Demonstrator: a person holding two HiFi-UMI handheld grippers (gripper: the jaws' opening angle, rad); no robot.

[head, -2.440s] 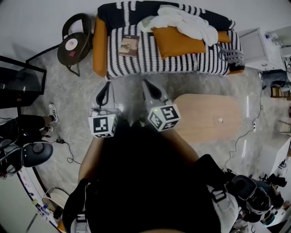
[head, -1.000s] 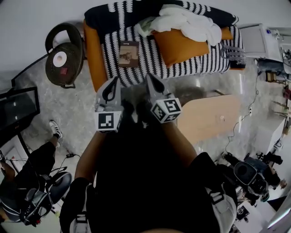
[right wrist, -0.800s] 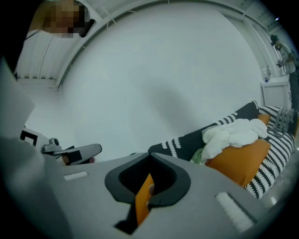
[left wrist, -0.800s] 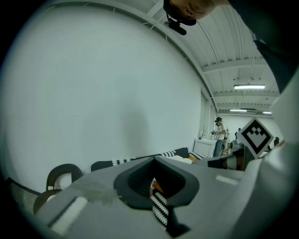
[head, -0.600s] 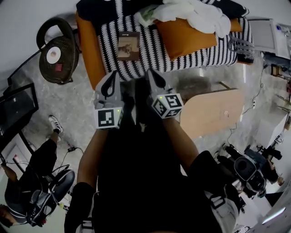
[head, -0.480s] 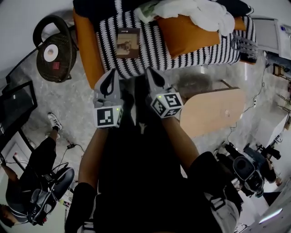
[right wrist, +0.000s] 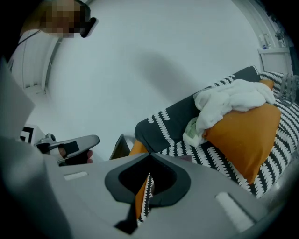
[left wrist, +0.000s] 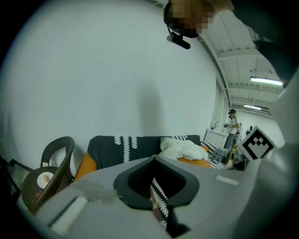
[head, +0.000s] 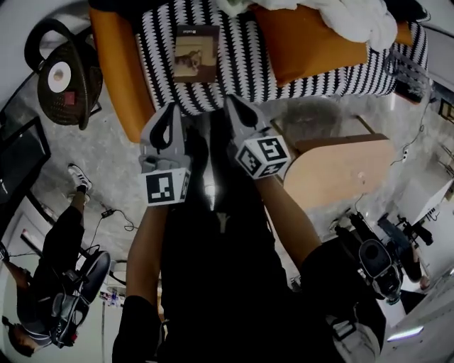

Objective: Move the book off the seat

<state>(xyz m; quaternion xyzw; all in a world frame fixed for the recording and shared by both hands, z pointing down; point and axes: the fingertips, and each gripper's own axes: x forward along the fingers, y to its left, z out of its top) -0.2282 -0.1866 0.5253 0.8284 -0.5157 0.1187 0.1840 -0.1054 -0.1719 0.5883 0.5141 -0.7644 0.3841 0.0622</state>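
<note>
Book point(head: 196, 55) lies flat on striped seat of sofa point(head: 248, 78), toward sofa's left end, near its orange arm. Nothing on top of it.
Left tongs point(head: 170, 108): I read them as clenched, tips together, nothing between. In head view they sit at sofa's front edge, short of book.
Right tongs point(head: 230, 101): clenched too, empty, alongside at same edge.
Orange cushion point(head: 312, 42) and white cloth point(head: 358, 18) fill sofa's right half.
Wicker chair point(head: 64, 78) stands off sofa's left end.
</note>
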